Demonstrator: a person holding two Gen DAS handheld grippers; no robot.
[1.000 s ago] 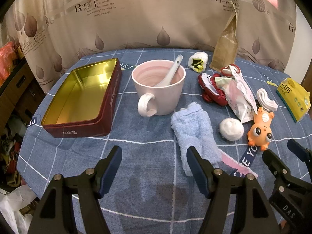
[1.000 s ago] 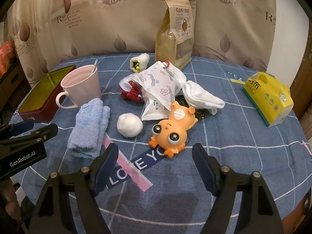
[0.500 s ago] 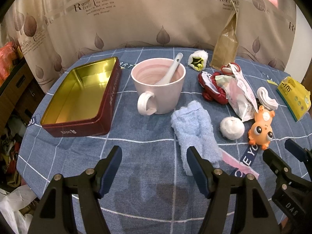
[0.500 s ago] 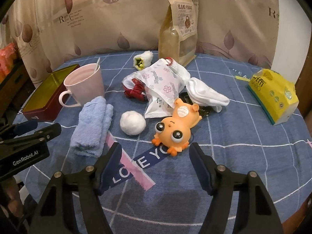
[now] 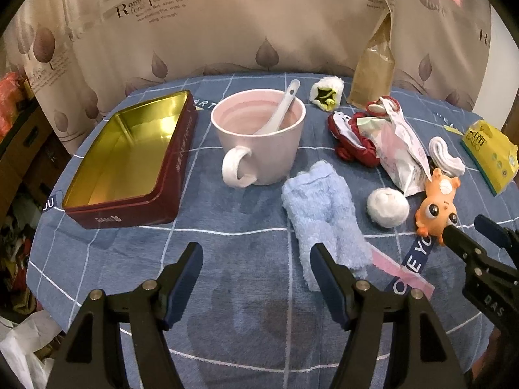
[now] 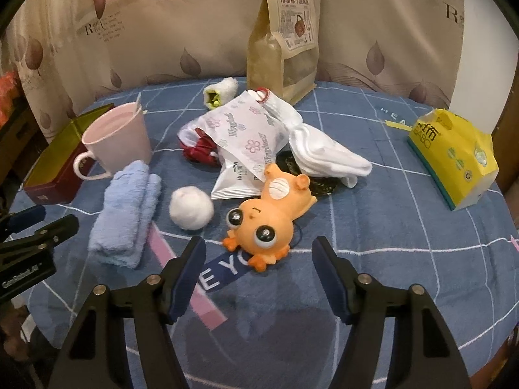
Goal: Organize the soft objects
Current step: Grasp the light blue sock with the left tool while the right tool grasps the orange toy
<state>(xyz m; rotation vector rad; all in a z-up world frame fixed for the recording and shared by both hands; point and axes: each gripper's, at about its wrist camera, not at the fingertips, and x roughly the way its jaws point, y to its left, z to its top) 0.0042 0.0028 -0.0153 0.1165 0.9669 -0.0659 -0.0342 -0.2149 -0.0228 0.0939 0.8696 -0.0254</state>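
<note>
An orange squishy toy (image 6: 269,217) lies face up just ahead of my open, empty right gripper (image 6: 259,259); it also shows in the left wrist view (image 5: 436,206). A folded light blue towel (image 5: 324,214) lies ahead of my open, empty left gripper (image 5: 256,262), its near end by the right finger. A white fluffy ball (image 6: 190,206) sits between towel (image 6: 128,220) and toy. White socks (image 6: 324,152), a red cloth (image 5: 353,139) and a small white-green roll (image 5: 326,95) lie farther back. An open gold-lined red tin (image 5: 129,159) stands at left.
A pink mug (image 5: 262,139) with a white spoon stands beside the tin. A flowered packet (image 6: 249,142), a tall brown pouch (image 6: 282,32) and a yellow tissue pack (image 6: 454,159) sit on the blue tablecloth (image 6: 389,259). A curtain hangs behind.
My right gripper has moved forward and closer to the orange toy. My left gripper has barely shifted. Both stay open.
</note>
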